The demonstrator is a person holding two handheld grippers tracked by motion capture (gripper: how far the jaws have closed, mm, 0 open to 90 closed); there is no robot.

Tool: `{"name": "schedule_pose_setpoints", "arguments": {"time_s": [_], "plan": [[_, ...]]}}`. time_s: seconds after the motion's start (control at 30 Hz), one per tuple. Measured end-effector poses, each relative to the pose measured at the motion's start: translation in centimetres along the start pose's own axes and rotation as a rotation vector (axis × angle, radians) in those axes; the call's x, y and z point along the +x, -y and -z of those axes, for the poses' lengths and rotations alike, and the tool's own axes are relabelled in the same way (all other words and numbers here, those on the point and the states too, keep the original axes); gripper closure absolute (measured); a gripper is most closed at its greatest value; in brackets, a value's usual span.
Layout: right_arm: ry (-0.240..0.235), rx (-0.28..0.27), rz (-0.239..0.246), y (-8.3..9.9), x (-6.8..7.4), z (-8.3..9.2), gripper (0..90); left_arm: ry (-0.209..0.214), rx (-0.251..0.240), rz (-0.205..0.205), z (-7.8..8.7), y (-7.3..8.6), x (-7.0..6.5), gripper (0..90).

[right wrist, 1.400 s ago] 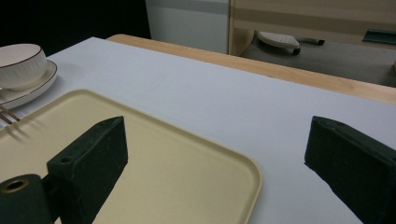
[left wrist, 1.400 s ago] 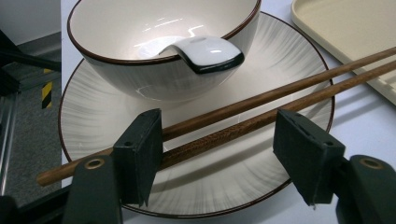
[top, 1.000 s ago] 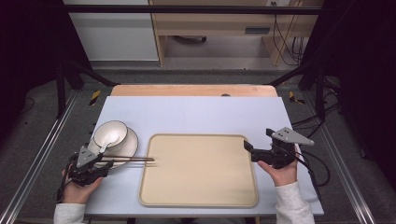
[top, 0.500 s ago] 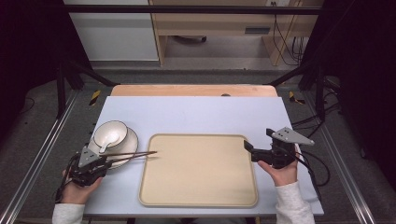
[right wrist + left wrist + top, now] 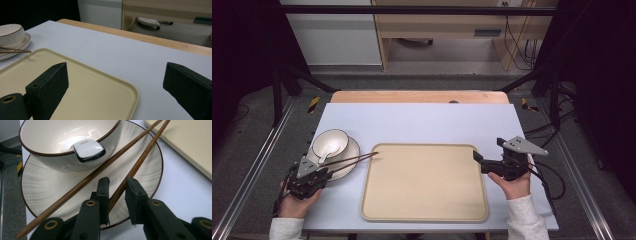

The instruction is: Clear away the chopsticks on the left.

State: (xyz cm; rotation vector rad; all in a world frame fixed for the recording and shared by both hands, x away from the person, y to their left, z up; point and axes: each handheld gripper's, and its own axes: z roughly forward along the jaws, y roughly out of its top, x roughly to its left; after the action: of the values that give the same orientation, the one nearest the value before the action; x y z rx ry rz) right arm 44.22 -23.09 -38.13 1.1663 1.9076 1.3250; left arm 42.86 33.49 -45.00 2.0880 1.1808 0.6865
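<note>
Since the earlier high view, the chopsticks (image 5: 348, 160) have swung so their tips now point up toward the near-left corner of the tray (image 5: 424, 182), and the left tongs (image 5: 319, 174) have just been closing, with one chopstick between their jaws. At the left edge of the surface (image 5: 422, 120), a bowl (image 5: 330, 143) with a white spoon (image 5: 88, 149) inside sits on a plate (image 5: 347, 165); the two chopsticks lie across the plate's rim, just beside the bowl; in the left gripper view the left tongs are narrow around the nearer chopstick, though whether both pads press on it I cannot tell; the other chopstick lies outside the jaws. In the middle lies the empty beige tray; at the right, the right tongs (image 5: 478, 159) hover wide open over the tray's right edge, holding nothing. To do this well, I judge the left tongs should gather both sticks together before lifting, gripping near the thick ends and raising them level, so neither rolls off the plate or knocks the bowl.
</note>
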Motion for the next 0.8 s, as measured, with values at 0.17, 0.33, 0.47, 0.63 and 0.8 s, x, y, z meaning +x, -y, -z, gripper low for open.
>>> {"name": "schedule_pose_setpoints", "arguments": {"time_s": [0.17,0.33,0.47,0.63,0.8], "plan": [[0.001,0.000,0.000,0.0,0.0,0.0,6.4,0.002,0.011,-0.003,0.1,-0.3,-0.4,78.1],[0.001,0.001,0.000,0.0,-0.1,0.1,6.4,0.001,0.019,0.016,0.2,-0.7,-0.8,83.3],[0.000,0.003,0.001,0.0,0.0,0.0,6.4,0.009,0.022,0.021,0.1,-0.8,-0.8,83.2],[-0.002,0.000,-0.004,0.0,0.0,0.1,6.4,0.021,0.006,0.055,-0.4,-1.1,-0.8,73.4],[-0.006,-0.006,-0.007,-0.1,-0.1,0.2,6.4,0.034,0.013,0.082,-1.5,-1.8,-0.9,74.3]]}}
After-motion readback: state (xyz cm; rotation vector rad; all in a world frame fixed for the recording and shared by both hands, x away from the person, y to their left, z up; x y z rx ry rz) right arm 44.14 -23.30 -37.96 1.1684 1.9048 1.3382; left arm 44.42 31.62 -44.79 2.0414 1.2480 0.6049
